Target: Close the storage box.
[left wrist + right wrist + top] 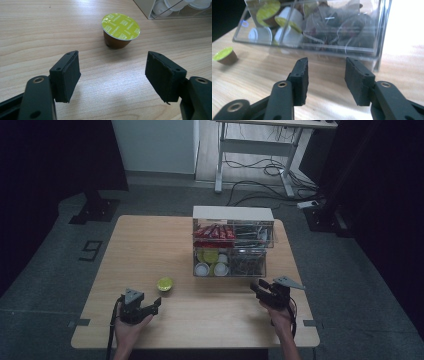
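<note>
A coffee capsule (165,284) with a yellow-green foil lid and brown body stands alone on the wooden table (145,245). In the left gripper view the capsule (120,30) sits a short way beyond my left gripper (113,75), whose jaws stand wide open and empty. From above, the left gripper (156,303) is just below and left of the capsule. My right gripper (255,286) hovers open in front of the clear organiser box (232,242). In the right gripper view, the right gripper (325,75) faces the box (372,30), with the capsule (225,56) far left.
The clear box holds more capsules (210,262), red sachets (214,232) and dark packets (247,262). A white desk frame (255,150) and cables lie on the floor beyond the table. Bare wood stretches across the table's left half.
</note>
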Tool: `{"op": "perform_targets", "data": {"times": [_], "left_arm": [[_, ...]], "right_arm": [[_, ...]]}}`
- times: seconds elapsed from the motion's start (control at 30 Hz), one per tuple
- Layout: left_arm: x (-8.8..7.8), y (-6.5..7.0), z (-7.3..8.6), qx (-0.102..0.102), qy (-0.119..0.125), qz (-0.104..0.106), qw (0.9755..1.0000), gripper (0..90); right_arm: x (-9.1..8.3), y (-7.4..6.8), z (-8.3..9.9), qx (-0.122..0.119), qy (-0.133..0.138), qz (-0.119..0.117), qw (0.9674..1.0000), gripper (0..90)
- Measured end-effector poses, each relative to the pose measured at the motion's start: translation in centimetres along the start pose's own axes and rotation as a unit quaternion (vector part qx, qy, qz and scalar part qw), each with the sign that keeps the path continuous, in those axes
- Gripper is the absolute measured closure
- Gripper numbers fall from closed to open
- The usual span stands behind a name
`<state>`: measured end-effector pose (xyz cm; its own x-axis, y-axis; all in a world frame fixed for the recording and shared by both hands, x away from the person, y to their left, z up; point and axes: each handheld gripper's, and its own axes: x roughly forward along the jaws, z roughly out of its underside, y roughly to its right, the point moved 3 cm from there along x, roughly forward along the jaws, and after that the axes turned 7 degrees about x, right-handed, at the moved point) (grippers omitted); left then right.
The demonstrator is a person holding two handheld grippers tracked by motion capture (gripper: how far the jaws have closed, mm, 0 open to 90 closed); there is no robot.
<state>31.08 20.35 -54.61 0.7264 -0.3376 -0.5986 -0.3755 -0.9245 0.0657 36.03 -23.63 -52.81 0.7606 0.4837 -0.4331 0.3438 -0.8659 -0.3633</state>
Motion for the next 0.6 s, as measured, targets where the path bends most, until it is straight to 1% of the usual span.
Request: {"op": "perform_targets", "data": {"times": [0.07,0.17,0.37,0.5,0.6], "left_arm": [[-0.1,-0.1,-0.1,-0.001,0.001,0.000,1.0000,28.1],[-0.2,-0.3,-0.1,-0.002,0.003,0.001,1.0000,28.2],[-0.2,-0.1,-0.1,0.002,0.000,0.005,1.0000,28.2],[-0.1,0.0,-0.1,0.004,-0.003,0.007,1.0000,28.2],[0.0,0.0,-0.1,0.004,-0.005,0.006,1.0000,28.1]], "right_arm": [[-0.2,0.2,0.6,-0.003,-0.003,0.003,1.0000,51.2],[-0.8,0.7,1.3,-0.001,-0.007,0.004,1.0000,50.7],[-2.9,2.2,3.0,0.004,-0.011,0.010,0.9999,49.7],[-3.9,3.2,3.9,0.003,-0.016,0.025,0.9996,48.9],[-4.3,3.8,4.3,0.003,-0.024,0.035,0.9991,48.5]]}}
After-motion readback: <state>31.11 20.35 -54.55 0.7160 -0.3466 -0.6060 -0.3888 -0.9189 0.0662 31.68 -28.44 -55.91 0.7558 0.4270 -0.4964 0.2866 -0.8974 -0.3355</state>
